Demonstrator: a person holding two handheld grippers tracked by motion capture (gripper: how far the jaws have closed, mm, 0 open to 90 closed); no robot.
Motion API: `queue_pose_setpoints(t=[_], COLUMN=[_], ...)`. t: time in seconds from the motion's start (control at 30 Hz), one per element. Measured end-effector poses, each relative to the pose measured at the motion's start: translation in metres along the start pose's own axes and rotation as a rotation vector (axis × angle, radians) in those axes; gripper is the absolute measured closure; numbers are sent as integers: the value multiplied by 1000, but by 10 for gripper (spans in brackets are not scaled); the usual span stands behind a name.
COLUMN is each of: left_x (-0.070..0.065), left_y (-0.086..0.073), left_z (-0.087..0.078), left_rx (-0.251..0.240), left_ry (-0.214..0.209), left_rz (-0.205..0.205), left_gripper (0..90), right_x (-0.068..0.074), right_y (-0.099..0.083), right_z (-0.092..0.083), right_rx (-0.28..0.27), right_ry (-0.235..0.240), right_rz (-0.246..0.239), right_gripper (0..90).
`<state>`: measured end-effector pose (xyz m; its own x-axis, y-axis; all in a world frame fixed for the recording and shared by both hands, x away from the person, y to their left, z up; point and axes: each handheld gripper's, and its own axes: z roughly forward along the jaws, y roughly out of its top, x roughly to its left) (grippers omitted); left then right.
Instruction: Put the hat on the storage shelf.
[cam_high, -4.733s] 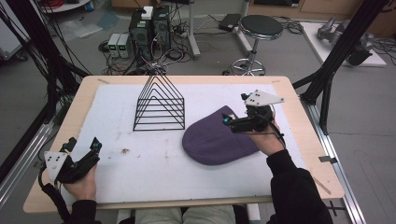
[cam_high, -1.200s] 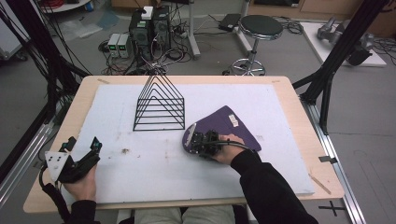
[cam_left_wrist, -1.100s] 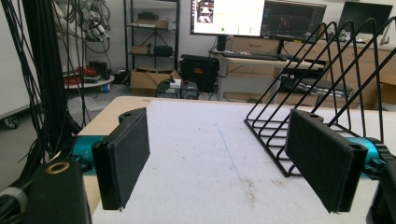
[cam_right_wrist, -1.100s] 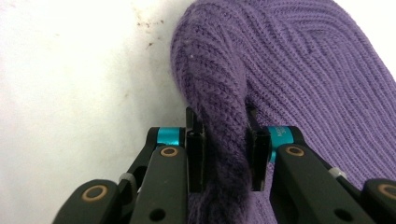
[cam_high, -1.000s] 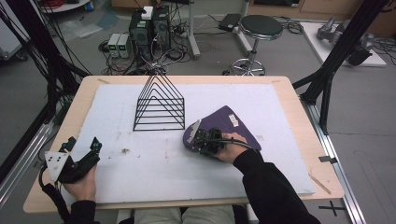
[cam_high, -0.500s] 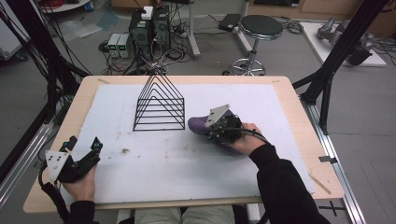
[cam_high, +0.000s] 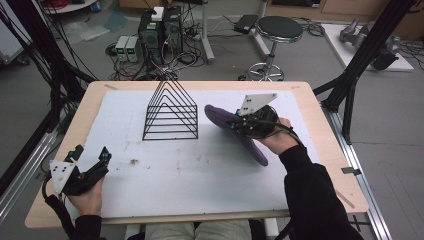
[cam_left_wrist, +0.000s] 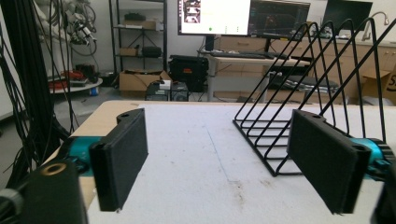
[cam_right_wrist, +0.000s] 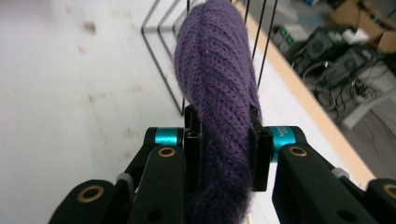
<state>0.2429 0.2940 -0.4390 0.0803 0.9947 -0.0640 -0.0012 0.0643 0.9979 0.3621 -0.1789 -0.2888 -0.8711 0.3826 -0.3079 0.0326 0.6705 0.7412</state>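
**A:** Scanning left to right: left hand-held gripper (cam_high: 92, 159) sat at the near-left corner of the desk (cam_high: 150, 205), jaws wide apart, nothing between them. Same spot as in every earlier frame, so it hadn't moved.

**B:** Middle?

**A:** Black wire rack (cam_high: 170, 111) stood upright near the far edge, unmoved. Just right of it, right hand-held gripper (cam_high: 235, 125) was clamped on the purple knit hat (cam_high: 250, 145).

**B:** Where was the hat exactly?

**A:** Held edge-up, far end nearly at the rack, near end trailing toward the person. Whether it touched the desk, couldn't tell. The right gripper view showed the knit (cam_right_wrist: 219, 84) bunched between both jaws, rack wires close behind.

**B:** Handling?

**A:** I'd judge it light, soft and floppy, not fragile. Pinching a folded edge looked best, since the rib gives grip.

**B:** Change versus earlier?

**A:** Earliest frame: hat flat on the desk, gripper at its far right. Since then it had been gathered, lifted and carried toward the rack.
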Motion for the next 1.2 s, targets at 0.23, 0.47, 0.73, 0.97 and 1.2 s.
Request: queue_pose_setpoints(t=[0.23, 0.47, 0.73, 0.97, 1.2], left_x=[-1, -6, -5, -5, -15], left_y=[2, 5, 9, 16, 19], left_z=[0, 3, 6, 9, 16], left_rx=[-8, -5, -3, -18, -7], left_ry=[-14, -52, -91, -165, -297], left_rz=[-7, -9, -46, -73, -63], left_gripper=[192, 187, 172, 210, 184], right_x=[-7, -7, -5, -4, -3], right_y=[10, 17, 26, 39, 50], right_z=[-21, -30, -40, -47, -42], right_rx=[-159, -277, -392, -524, -632], right_ry=[24, 49, 67, 102, 134], right_rz=[52, 80, 102, 109, 118], right_gripper=[735, 732, 730, 728, 726])
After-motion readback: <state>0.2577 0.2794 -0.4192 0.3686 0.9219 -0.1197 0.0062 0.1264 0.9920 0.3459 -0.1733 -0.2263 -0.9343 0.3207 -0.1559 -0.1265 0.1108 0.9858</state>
